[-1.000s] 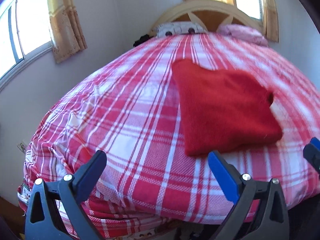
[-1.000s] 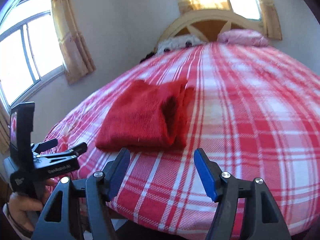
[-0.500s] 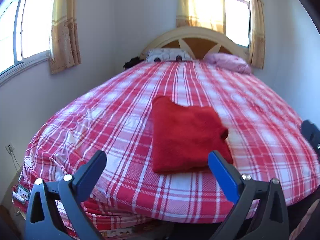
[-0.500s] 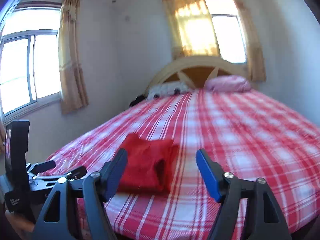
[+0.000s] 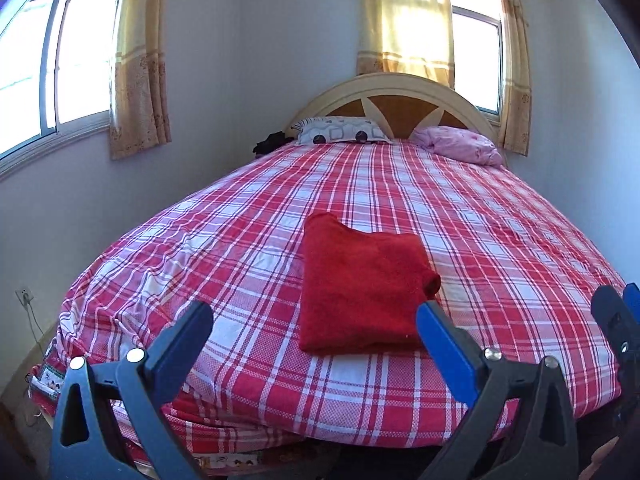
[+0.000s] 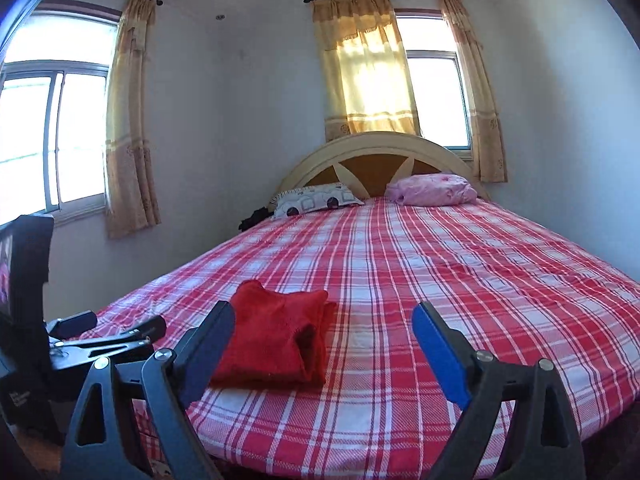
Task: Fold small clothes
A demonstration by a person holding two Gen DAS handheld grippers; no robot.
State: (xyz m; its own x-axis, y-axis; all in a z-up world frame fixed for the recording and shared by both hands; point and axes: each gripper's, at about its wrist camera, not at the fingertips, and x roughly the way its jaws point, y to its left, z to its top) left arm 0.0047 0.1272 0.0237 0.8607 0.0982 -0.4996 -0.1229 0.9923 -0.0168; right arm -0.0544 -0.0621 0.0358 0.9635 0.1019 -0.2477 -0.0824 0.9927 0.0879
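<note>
The red garment (image 5: 362, 292) lies folded into a flat packet on the plaid bedspread (image 5: 500, 220), near the foot of the bed and a little toward its left side; one rolled opening shows at its right corner. My left claw (image 5: 314, 330) hangs off the foot edge with its fingers wide apart and nothing between them, the cloth beyond the tips. My right claw (image 6: 322, 332) has just been spreading wider, and it too is empty, well clear of the garment. At the head sit a patterned pillow (image 5: 340, 131) and a pink pillow (image 5: 460, 145) against the arched headboard (image 5: 390, 84). Some pale lettering shows on the left claw's body in the right wrist view, too small to read.
</note>
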